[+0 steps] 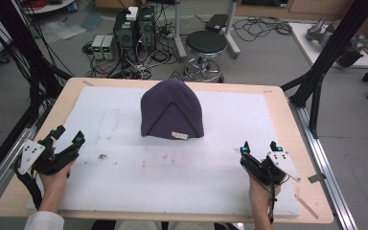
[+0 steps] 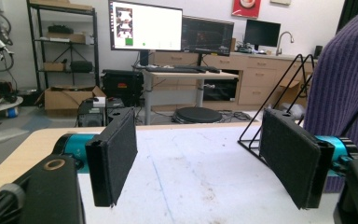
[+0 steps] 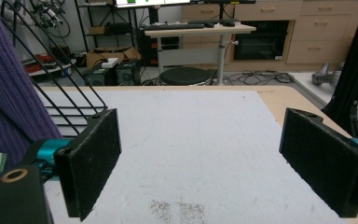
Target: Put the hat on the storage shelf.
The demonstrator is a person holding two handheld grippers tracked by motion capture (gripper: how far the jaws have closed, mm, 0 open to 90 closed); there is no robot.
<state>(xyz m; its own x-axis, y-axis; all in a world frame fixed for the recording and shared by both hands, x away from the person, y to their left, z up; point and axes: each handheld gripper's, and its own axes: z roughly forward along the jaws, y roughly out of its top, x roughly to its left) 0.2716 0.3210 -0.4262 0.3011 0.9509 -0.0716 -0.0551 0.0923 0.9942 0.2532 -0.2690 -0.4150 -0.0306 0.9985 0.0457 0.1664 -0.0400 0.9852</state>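
Note:
A purple knit beanie [image 1: 172, 110] with a small white label sits draped over a black wire stand in the middle of the white mat [image 1: 124, 167]. Its ribbed side fills the right edge of the left gripper view [image 2: 345, 79] and the left edge of the right gripper view [image 3: 4, 93], with the wire stand [image 2: 279, 88] showing beside it. My left gripper [image 1: 68, 135] rests open at the mat's left edge, nothing between its pads. My right gripper [image 1: 260, 146] stands open at the front right, also holding nothing.
The mat lies on a wooden table [image 1: 297, 124]. A black frame post [image 1: 326, 57] rises at the table's right side. Beyond the far edge stand a round stool [image 1: 205, 45] and computer boxes [image 1: 134, 28] with cables on the floor.

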